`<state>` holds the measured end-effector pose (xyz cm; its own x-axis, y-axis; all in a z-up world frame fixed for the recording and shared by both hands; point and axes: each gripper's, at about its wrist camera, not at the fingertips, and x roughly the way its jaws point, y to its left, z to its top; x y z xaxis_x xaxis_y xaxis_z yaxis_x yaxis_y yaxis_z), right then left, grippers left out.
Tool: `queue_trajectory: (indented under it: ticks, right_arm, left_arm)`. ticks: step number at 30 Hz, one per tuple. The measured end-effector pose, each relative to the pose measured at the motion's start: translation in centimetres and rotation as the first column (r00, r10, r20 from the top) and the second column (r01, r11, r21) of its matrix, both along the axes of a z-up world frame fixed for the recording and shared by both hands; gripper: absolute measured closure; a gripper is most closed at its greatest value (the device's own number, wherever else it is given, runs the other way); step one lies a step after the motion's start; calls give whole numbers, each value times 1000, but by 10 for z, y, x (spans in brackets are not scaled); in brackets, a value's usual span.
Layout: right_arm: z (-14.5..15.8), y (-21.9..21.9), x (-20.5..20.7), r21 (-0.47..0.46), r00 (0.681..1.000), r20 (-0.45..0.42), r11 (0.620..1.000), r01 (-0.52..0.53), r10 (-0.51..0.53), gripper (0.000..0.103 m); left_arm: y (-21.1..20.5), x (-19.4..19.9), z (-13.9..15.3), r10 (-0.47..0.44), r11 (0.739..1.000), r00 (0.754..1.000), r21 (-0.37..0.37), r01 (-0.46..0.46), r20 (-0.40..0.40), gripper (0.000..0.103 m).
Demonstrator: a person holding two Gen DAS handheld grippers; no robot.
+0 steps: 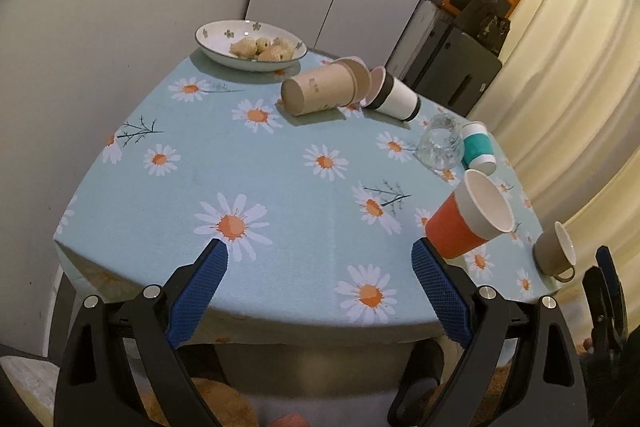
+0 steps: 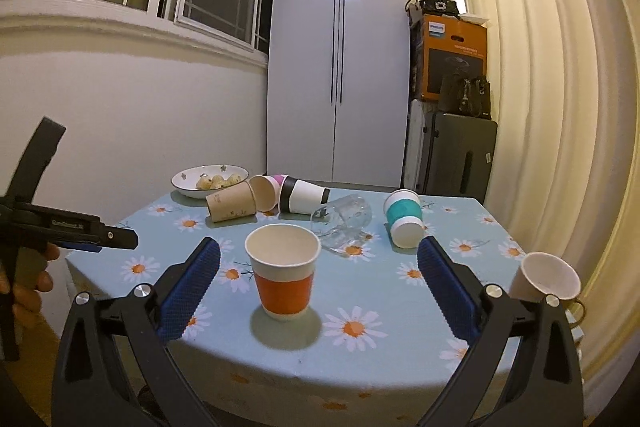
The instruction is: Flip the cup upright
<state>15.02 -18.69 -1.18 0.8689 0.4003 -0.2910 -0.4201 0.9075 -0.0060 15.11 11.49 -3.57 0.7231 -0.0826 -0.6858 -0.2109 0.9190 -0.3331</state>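
Note:
An orange-sleeved paper cup stands upright near the table's front edge; it also shows in the left wrist view. My right gripper is open and empty, its blue pads on either side of the cup and a little short of it. My left gripper is open and empty over the front left of the table. A brown paper cup, a black-and-white cup, a glass, a teal cup and a beige mug lie on their sides.
A plate of biscuits sits at the far left corner of the daisy tablecloth. A wall runs along the left. A white cabinet, boxes and a curtain stand behind and right. The left gripper's body shows at the left.

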Motion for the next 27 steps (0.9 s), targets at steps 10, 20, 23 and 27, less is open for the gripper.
queue_trajectory:
  ticks: [10, 20, 23, 27]
  right_arm:
    - [13, -57, -27, -16, 998, -36, 998, 58, -58, 5]
    - [17, -65, -59, -61, 999, -29, 998, -16, 14, 5]
    - [16, -65, -64, -52, 998, -48, 998, -29, 27, 5]
    - [17, -65, -71, -45, 999, -42, 999, -26, 24, 5]
  left_arm:
    - [-36, -48, 16, -75, 995, 988, 74, 65, 133, 10]
    - [-76, -98, 27, -155, 976, 961, 186, 113, 229, 7]
    - [-89, -110, 26, -185, 964, 955, 229, 131, 230, 7]
    - [-103, -118, 23, -199, 956, 956, 259, 141, 214, 7]
